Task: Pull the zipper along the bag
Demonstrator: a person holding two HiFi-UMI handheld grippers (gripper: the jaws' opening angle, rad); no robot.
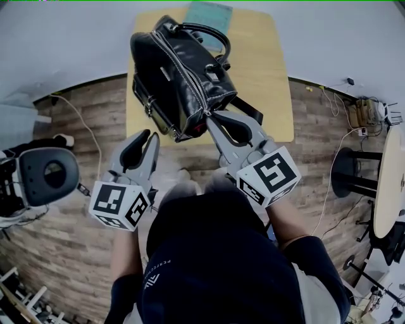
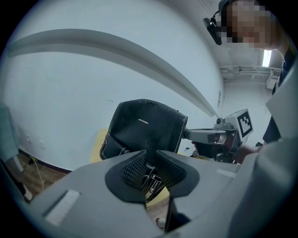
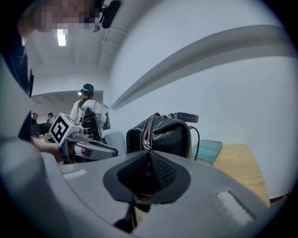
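A black leather handbag [image 1: 180,76] stands tilted on the wooden table [image 1: 266,82], its metal zipper [image 1: 185,71] running along the top. My right gripper [image 1: 209,117] meets the bag's near end, and in the right gripper view this gripper [image 3: 148,160] is shut on the zipper pull [image 3: 146,147] below the zipper [image 3: 149,130]. My left gripper [image 1: 149,135] sits at the bag's near left corner. In the left gripper view that gripper [image 2: 148,163] is shut on a side strap with metal hardware [image 2: 150,182] hanging from the bag [image 2: 146,130].
A teal book [image 1: 209,16] lies on the table behind the bag. A black padded chair [image 1: 44,174] is on the wood floor at the left, a stool [image 1: 351,171] and a round table [image 1: 389,183] at the right. Cables trail on the floor. People [image 3: 87,109] stand far off.
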